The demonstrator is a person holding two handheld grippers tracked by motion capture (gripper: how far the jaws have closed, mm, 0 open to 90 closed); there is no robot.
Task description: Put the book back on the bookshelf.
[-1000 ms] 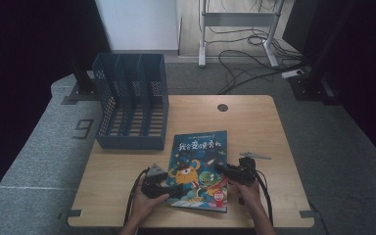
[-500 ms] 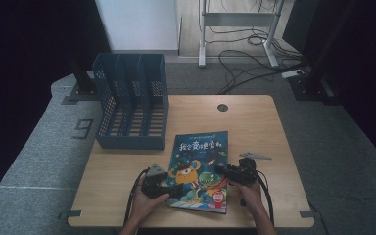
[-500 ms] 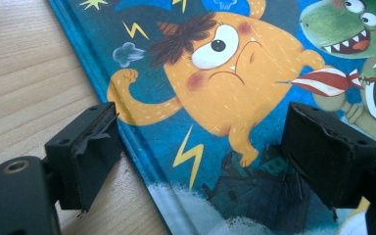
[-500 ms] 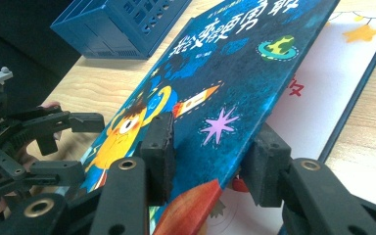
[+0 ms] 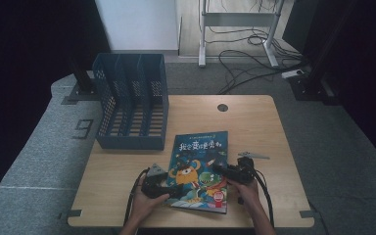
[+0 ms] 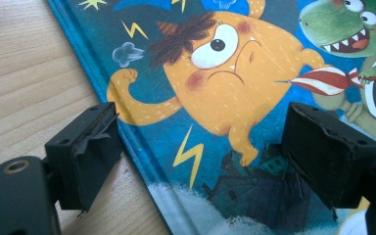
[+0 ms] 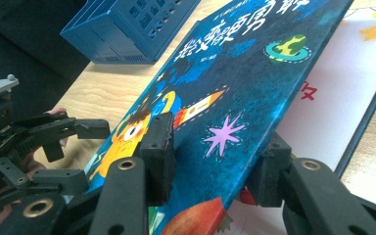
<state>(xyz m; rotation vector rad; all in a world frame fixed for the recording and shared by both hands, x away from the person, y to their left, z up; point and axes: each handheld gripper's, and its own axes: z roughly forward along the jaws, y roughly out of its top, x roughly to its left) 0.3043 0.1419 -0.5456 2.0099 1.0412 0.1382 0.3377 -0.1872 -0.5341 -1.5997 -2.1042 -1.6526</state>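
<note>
Counter [image 5: 254,122] of pale wood grain carries everything, largest first. Toward its far left corner stands a dark blue perforated plastic file rack [image 5: 132,107] with three upright compartments. Near the front edge, well apart from the rack, lies a blue hardcover picture book [image 5: 198,169] with a yellow monster and a green dinosaur on its cover. Its front cover is lifted along the right edge, so a white inner page [image 7: 342,83] shows beneath it in the right gripper view.

The right hand-held gripper [image 7: 215,161] has its jaws partly apart, one above and one below that raised cover; whether the pads press on it I cannot tell. The left hand-held gripper [image 6: 200,152] stands wide over the book's spine edge, one jaw above bare wood, the other above the cover, gripping nothing.
</note>
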